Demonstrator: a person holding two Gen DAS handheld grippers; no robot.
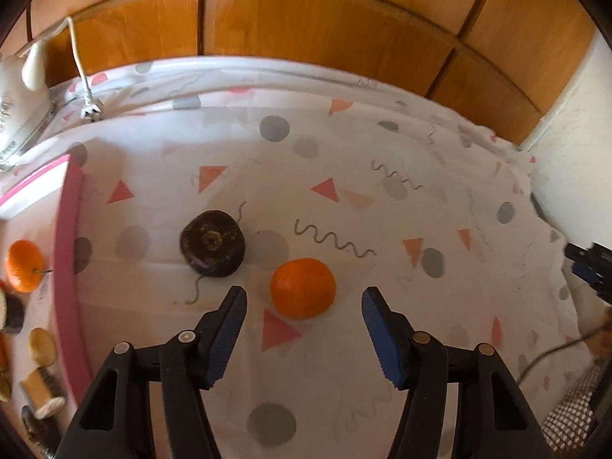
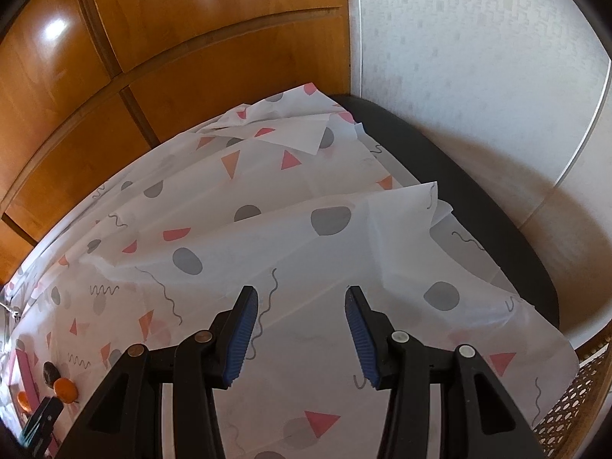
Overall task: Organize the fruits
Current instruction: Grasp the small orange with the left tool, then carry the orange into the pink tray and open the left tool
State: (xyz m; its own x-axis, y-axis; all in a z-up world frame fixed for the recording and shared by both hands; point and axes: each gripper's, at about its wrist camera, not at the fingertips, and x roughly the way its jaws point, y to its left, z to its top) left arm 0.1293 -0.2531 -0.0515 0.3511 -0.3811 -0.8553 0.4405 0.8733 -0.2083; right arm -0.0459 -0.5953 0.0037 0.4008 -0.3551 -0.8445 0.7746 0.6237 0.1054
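Fruit lay loose on the worktop's patterned cloth (image 1: pixel 344 176): one orange (image 1: pixel 303 288) sat just ahead of the left gripper (image 1: pixel 304 298), in line with the gap between its jaws. The jaws stood apart, wider than the orange, their blue pads touching nothing. The orange was round, with no long axis to speak of, and no stem end showed on it. Just beside it, up and to the left, sat one dark round fruit (image 1: pixel 212 243), close to the orange without touching it, its stem scar turned up toward the camera. Further left, a pink-rimmed tray (image 1: pixel 67 267) held a second orange (image 1: pixel 23 266), whose short stem pointed right toward the rim. Several smaller items lay below that orange in the tray, too cut off at the frame edge to name or count. An iron (image 1: pixel 19 103) and its white plug (image 1: pixel 91 109) rested at the far left corner.

The right gripper (image 2: pixel 300 329) hung over bare cloth well away from the fruit, jaws parted and empty.
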